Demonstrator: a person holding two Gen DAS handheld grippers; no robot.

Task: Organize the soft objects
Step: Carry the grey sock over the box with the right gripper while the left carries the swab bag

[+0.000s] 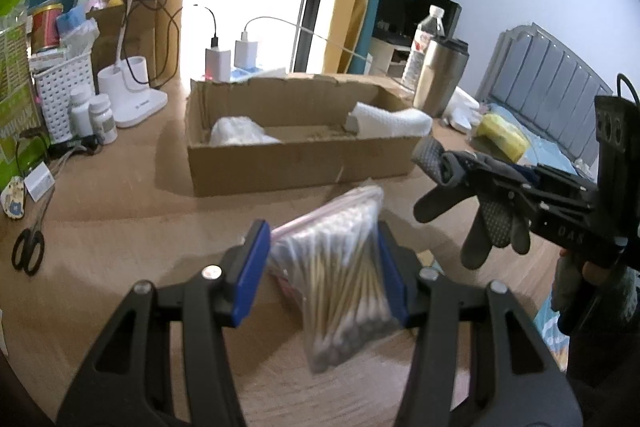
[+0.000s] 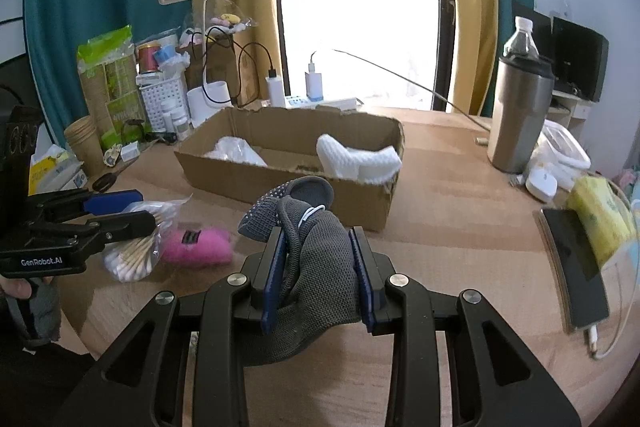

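Holding soft things near the cardboard box (image 2: 288, 163).
My left gripper (image 1: 320, 267) clamps a cotton-swab bag (image 1: 340, 267); my right gripper (image 2: 318, 267) pinches a grey glove (image 2: 320, 267).

Grey dotted gloves (image 2: 316, 247), pink pouch (image 2: 198, 246), brown cardboard box (image 2: 296, 163), blue-padded fingers (image 1: 250, 277)

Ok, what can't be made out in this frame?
- Pink fuzzy item: right wrist view only; the swab bag hides it in the left view.
- White bundle in the cardboard box: part behind the box wall, unidentifiable.
- Pill bottle labels: too small.
- Swab bag: motion-blurred in the left tongs.
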